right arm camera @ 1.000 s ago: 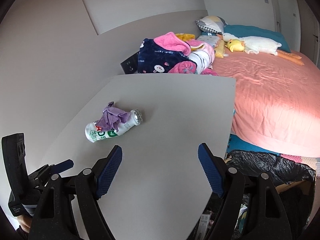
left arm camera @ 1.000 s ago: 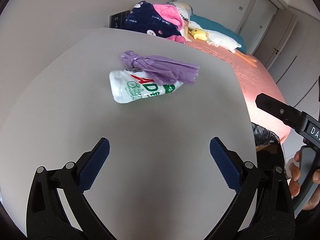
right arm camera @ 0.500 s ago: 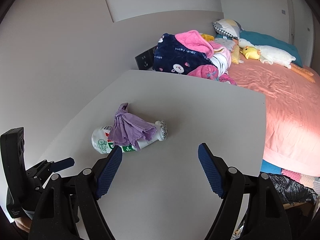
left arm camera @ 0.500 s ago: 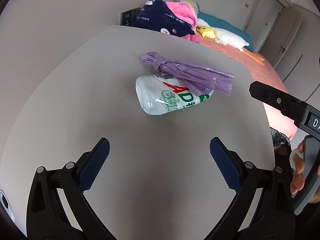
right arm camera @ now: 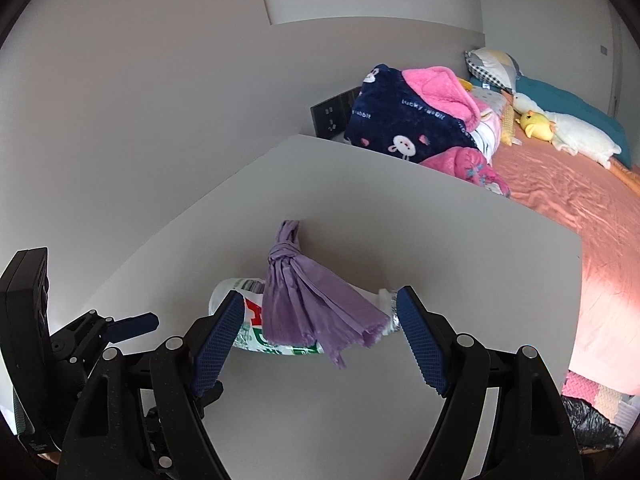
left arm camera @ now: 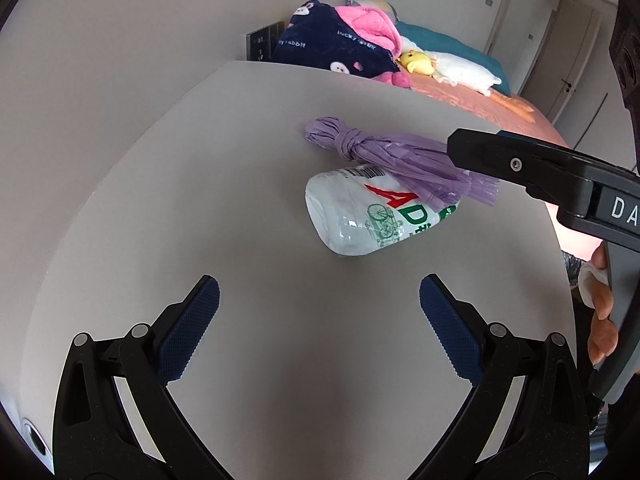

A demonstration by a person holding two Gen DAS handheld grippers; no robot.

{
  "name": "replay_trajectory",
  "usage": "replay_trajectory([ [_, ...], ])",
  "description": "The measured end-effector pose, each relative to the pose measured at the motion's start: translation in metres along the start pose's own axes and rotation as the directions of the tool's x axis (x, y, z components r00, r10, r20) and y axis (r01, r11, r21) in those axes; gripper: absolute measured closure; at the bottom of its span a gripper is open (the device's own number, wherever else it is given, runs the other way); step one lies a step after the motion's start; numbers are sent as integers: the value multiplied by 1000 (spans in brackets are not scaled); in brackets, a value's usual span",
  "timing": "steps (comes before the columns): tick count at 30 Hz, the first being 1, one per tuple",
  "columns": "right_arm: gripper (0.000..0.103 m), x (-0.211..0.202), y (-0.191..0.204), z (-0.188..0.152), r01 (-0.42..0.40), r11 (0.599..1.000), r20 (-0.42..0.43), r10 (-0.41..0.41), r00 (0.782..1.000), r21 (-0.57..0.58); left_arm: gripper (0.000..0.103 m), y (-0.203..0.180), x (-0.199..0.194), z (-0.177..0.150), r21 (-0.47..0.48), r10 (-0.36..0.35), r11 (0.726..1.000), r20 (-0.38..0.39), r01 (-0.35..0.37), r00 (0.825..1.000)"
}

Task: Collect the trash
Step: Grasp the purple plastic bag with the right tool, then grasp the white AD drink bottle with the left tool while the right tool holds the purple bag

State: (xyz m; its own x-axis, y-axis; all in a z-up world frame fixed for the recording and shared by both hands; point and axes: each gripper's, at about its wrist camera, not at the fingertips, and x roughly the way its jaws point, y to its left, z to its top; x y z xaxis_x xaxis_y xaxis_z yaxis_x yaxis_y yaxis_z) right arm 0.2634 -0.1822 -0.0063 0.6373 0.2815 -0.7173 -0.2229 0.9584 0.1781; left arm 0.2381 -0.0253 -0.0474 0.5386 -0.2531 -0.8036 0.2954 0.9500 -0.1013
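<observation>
- Right gripper (right arm camera: 320, 332) has closed in over the last second; jaws wide, now framing the knotted purple plastic bag (right arm camera: 308, 312), not touching it.
- Bag lies draped over the clear labelled plastic bottle (left arm camera: 368, 212) on the grey tabletop (left arm camera: 200, 200).
- Left gripper (left arm camera: 318, 320) wide, empty, short of the bottle.
- Grasp looks imminent.

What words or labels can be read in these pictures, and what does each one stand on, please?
"AD", red and green: plastic bottle; its smaller print is too small to read.
"lucky rabbit": navy blanket.
"DA", cut off by the frame: right gripper, seen from the left wrist.
</observation>
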Motion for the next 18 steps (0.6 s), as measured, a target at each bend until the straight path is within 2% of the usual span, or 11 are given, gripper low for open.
replay_trajectory([
  [5, 24, 20, 12, 8, 13, 998, -39, -15, 999, -63, 7, 2, 3, 4, 21, 9, 1000, -4, -9, 1000],
  [13, 43, 45, 8, 8, 8, 997, -102, -17, 995, -82, 7, -9, 9, 12, 102, 9, 995, 3, -9, 1000],
  [14, 49, 47, 8, 9, 4, 996, -110, -14, 994, -88, 7, -10, 11, 13, 109, 7, 994, 3, -7, 1000],
  [16, 69, 50, 7, 9, -5, 995, -126, -7, 992, -99, 7, -12, 12, 15, 123, 8, 992, 3, -8, 1000],
  [17, 86, 51, 7, 8, -18, 995, -133, 4, 991, -103, 7, -14, 14, 16, 129, 10, 992, 3, -10, 1000],
  [18, 93, 51, 5, 8, -32, 994, -134, 18, 991, -101, 7, -15, 15, 17, 134, 11, 991, 2, -11, 1000],
])
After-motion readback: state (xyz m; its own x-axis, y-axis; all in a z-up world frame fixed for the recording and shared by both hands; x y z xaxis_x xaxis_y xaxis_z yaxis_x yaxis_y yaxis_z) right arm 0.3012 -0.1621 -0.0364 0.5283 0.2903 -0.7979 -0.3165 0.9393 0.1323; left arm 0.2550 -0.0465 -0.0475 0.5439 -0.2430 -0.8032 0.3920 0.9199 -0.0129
